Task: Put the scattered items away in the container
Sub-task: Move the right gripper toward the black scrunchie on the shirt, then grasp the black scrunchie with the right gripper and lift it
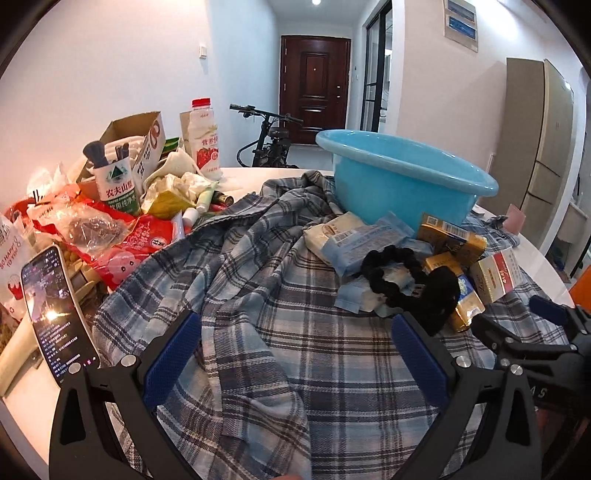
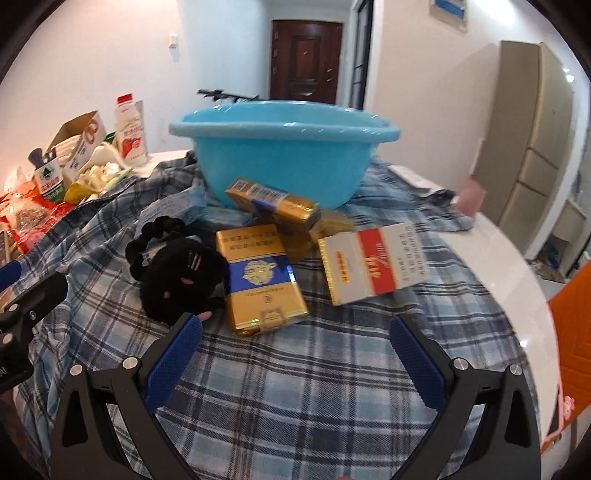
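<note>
right gripper (image 2: 295, 332) hovering, fingers apart, empty | left gripper (image 1: 295, 328) likewise apart, empty | gold-and-blue rectangular cigarette pack (image 2: 260, 278) lying flat on plaid shirt (image 2: 295, 387), just ahead of right fingers, long axis pointing away, right arm nearer | light-blue plastic basin (image 2: 284, 155) sitting beyond it

The right gripper (image 2: 295, 336) hangs wide apart over plaid cloth (image 2: 295, 387); just ahead lies a gold-blue pack (image 2: 264, 284), the blue basin (image 2: 284, 147) farther beyond.

Pale white walls (image 1: 110, 66), dark red-brown panelled door (image 1: 314, 85) down the hallway, round ceiling light (image 1: 315, 2), tall beige cabinet (image 1: 543, 147) rightward.
</note>
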Demonstrator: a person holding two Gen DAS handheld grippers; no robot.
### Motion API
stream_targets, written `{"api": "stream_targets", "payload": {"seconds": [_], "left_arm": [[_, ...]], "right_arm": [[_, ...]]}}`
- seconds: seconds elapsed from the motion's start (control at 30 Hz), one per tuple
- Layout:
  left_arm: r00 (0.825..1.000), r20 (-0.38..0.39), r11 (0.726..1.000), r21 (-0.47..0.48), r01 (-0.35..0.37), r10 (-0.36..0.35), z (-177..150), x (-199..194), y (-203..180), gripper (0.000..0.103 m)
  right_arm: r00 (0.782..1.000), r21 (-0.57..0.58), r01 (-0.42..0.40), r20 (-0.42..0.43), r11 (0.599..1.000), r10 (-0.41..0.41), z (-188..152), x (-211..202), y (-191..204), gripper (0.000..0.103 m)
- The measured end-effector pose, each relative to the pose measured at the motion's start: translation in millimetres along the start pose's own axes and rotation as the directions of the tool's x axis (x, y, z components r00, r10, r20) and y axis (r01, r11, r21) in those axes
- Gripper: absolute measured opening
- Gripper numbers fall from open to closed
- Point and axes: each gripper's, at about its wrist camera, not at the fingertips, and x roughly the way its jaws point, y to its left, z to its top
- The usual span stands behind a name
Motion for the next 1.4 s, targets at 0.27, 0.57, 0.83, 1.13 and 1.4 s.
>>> {"api": "stream_targets", "payload": {"seconds": [0.27,0.57,0.83,1.13,1.4], "left_arm": [[1.0,-0.004,0.999,-0.034,0.021,-0.021,0.7,3.6,14.5,0.102],[0.999,-0.028,0.998,-0.048,0.042,-0.043,-1.3,12.8,24.2,0.102],[0.998,-0.047,0.997,-0.054,0.048,-0.051,-2.9,21.5,27.5,0.102],[0.997,-0.054,0.998,-0.038,0.051,-0.053,-3.9,23.1,20.0,0.102],[0.988,-0.086,0.992,-0.02,0.128,-0.13,-2.1,26.3,4.9,0.102]], "right_arm": [[0.985,-0.023,-0.166,-0.047,0.986,0.164,15.7,9.8,29.0,0.103],[0.989,-0.108,-0.108,-0.108,0.988,0.097,20.6,41.1,61.6,0.103],[0.992,-0.097,-0.111,-0.063,0.989,0.105,23.2,39.9,61.2,0.073],[0.99,-0.069,-0.141,-0.022,0.988,0.14,19.7,25.6,52.6,0.056],[0.987,-0.037,-0.155,0.036,0.987,0.157,17.0,8.2,35.1,0.05]]}}
